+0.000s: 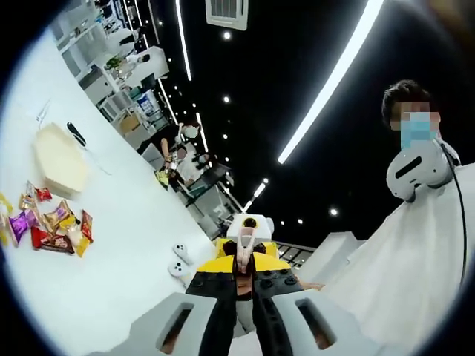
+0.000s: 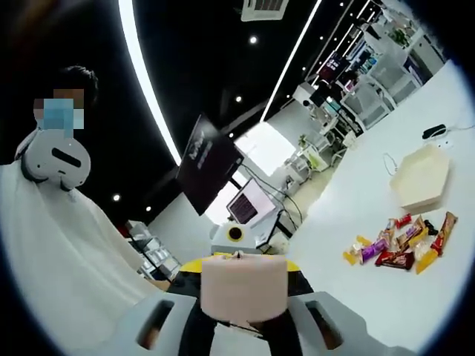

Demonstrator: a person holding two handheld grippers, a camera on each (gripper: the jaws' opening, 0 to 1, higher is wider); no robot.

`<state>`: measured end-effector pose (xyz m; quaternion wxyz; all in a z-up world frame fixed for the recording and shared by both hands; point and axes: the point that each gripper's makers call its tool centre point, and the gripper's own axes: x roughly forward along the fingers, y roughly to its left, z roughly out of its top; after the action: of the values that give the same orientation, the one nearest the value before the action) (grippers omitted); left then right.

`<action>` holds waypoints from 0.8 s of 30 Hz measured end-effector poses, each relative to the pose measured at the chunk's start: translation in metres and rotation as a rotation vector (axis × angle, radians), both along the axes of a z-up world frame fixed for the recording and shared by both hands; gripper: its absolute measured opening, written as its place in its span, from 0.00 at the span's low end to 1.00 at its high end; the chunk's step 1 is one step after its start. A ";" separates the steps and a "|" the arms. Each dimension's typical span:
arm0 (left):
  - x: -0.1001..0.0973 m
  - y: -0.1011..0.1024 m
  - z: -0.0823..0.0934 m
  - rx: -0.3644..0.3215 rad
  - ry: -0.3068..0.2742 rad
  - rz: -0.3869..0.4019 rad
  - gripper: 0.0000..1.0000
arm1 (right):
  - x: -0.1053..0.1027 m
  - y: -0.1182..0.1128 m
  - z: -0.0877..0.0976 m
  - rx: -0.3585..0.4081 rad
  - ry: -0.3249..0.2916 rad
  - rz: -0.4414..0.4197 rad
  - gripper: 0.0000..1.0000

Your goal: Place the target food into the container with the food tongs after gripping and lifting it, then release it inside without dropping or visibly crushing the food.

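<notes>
left gripper: seen head-on, low centre of the right gripper view. A broad pinkish block sits at its front. I cannot tell whether that is something held or part of the tool, nor how far the jaws are open.
right gripper: seen head-on, low centre of the left gripper view. Narrow pinkish tips lie close together, but I cannot tell what grip it has.
tongs: I cannot tell whether either gripper has hold of them.
snack packets: loose cluster on the white table, right of that frame; at the left edge in the left gripper view.
target food: somewhere in that cluster. I cannot tell which packet it is.
container: pale shallow tray near the packets but clear of them, upper right; upper left in the left gripper view.
step, my judgement: nothing gripped yet, and both tools point away from the table.
method: turn toward the cluster, pick a packet at its edge, close lightly across its width, lift straight up, and let go low inside the tray.
risk: foil packets are slippery, and squeezing hard would crush the contents.
</notes>
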<state>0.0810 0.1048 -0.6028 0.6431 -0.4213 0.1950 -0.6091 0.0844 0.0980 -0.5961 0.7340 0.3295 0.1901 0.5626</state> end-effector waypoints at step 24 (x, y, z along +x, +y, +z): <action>0.001 -0.010 -0.003 0.010 -0.003 0.014 0.03 | 0.005 0.011 0.003 0.039 0.006 -0.002 0.16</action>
<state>0.0815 0.0953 -0.6061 0.6496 -0.4185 0.1939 -0.6044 0.0894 0.1089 -0.5930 0.7275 0.3456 0.1807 0.5645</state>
